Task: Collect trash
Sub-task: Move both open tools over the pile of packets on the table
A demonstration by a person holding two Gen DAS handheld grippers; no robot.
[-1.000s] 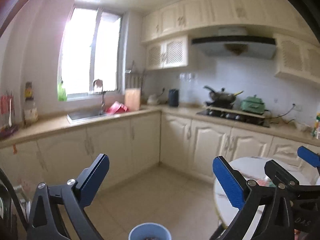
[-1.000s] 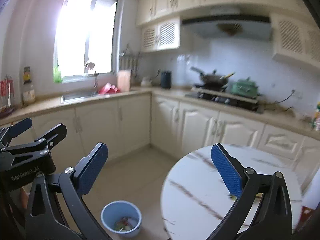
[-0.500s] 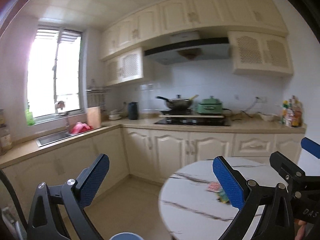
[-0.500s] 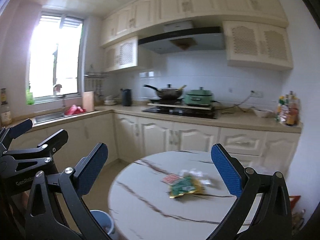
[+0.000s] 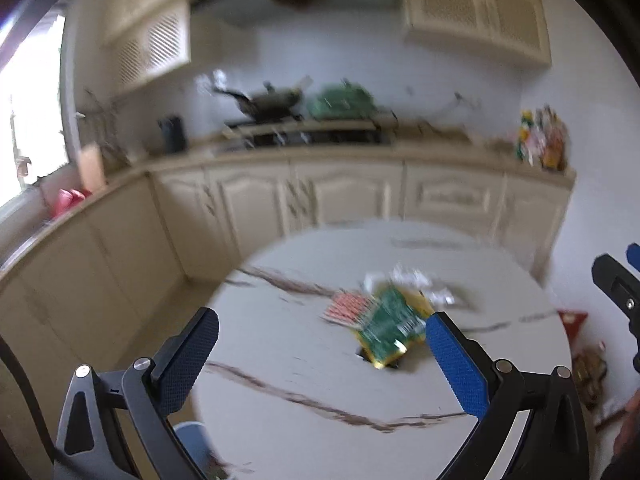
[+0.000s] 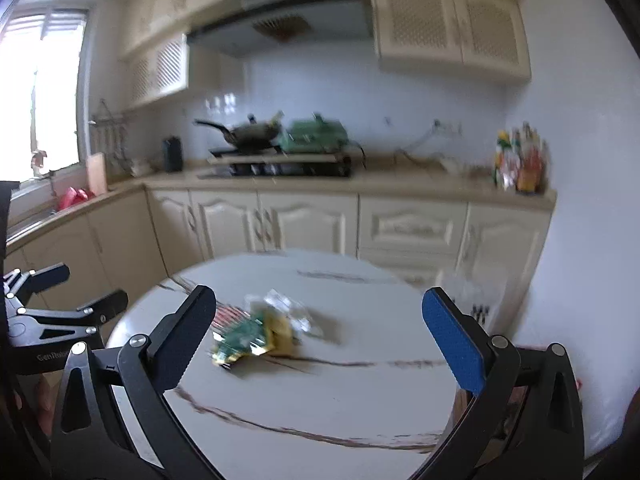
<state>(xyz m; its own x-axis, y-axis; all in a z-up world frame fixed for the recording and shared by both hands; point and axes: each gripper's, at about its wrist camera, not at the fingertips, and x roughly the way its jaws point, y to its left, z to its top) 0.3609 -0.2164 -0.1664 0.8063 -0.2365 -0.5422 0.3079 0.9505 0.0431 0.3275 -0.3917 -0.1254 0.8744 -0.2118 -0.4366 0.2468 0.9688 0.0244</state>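
left gripper [image 6: 60,312] body: "GenRobo…", white letters, cut off at the near left edge
wrappers [image 6: 248,334]: print blurred, unreadable

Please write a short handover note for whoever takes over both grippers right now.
Left gripper: open, empty, above the near side of the round marble table.
Right gripper: open, empty, also facing the table.
Trash: a heap of wrappers lies loose on the tabletop, untouched. Part of a blue bin shows on the floor by the table's left edge.
Done: no wrapper picked up yet.
Left: grasp each wrapper and drop it in the bin.
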